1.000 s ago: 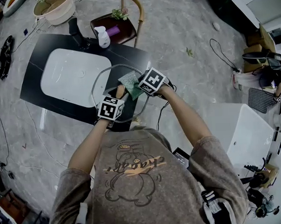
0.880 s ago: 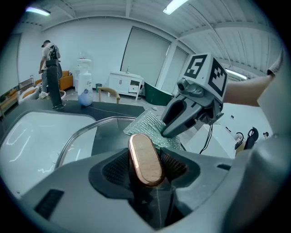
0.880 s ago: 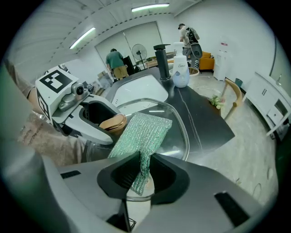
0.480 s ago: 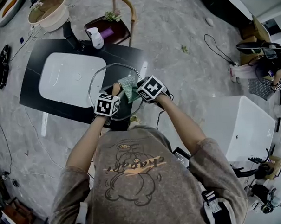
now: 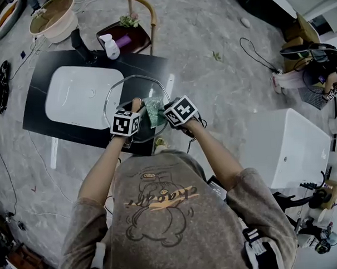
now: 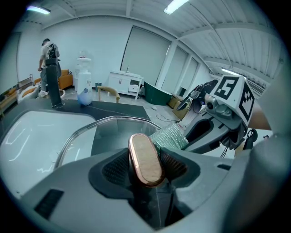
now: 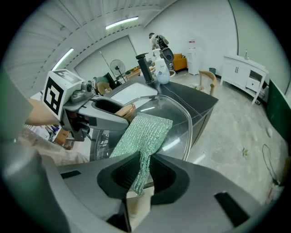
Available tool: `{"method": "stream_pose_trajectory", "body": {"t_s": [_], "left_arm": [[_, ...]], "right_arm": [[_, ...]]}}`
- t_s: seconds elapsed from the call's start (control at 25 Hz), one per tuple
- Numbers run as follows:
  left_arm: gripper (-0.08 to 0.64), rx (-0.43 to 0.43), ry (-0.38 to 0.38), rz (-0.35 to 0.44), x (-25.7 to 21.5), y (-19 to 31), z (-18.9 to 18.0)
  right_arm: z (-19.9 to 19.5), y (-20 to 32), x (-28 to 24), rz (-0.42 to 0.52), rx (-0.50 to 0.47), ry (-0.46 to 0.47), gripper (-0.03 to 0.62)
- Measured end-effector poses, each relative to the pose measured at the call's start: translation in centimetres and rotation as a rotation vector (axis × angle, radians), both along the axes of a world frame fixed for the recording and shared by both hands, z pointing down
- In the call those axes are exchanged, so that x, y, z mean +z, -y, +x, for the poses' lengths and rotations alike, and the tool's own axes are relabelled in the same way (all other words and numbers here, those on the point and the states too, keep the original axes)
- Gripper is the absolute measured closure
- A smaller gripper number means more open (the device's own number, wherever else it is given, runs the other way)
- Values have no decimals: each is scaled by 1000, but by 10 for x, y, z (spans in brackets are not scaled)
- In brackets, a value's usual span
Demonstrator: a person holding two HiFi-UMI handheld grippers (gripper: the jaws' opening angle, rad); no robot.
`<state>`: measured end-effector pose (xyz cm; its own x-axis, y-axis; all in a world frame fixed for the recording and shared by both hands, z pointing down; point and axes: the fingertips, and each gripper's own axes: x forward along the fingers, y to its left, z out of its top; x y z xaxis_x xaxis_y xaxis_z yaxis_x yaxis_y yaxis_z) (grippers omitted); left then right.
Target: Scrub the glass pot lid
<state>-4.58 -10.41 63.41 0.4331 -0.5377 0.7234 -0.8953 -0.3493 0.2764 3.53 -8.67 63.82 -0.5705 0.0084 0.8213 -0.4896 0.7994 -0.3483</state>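
Head view, lid: The glass pot lid (image 5: 125, 97) is being held up over the right end of the black bench (image 5: 39, 111), just beside the white sink (image 5: 80, 96).
Head view, step: Scrubbing looks under way. The left hand-held gripper (image 5: 133, 110) and the right hand-held gripper (image 5: 165, 117) are meeting over the glass.
Left gripper view, grip: The jaws are squeezing the lid's handle (image 6: 145, 159).
Left gripper view, pointing: The lid is tilting, with its top side facing the person. The lid looks nearly round. The handle is a long oval running away from the camera.
Right gripper view, grip: The jaws are pinching the green scrub cloth (image 7: 141, 139), whose far end is lying on the glass near the handle.
Right gripper view, next move: Probably sliding the cloth across the glass while the left side is holding steady.
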Motion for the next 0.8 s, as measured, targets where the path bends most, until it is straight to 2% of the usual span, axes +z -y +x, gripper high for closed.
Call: {"method": "stream_pose_trajectory", "body": {"t_s": [0.32, 0.8], "left_arm": [[344, -3, -5, 2, 1, 0, -2], [343, -2, -11, 5, 2, 1, -1]], "right_arm": [[1, -23, 2, -27, 90, 23, 509], [3, -47, 5, -63, 164, 74, 511]]}}
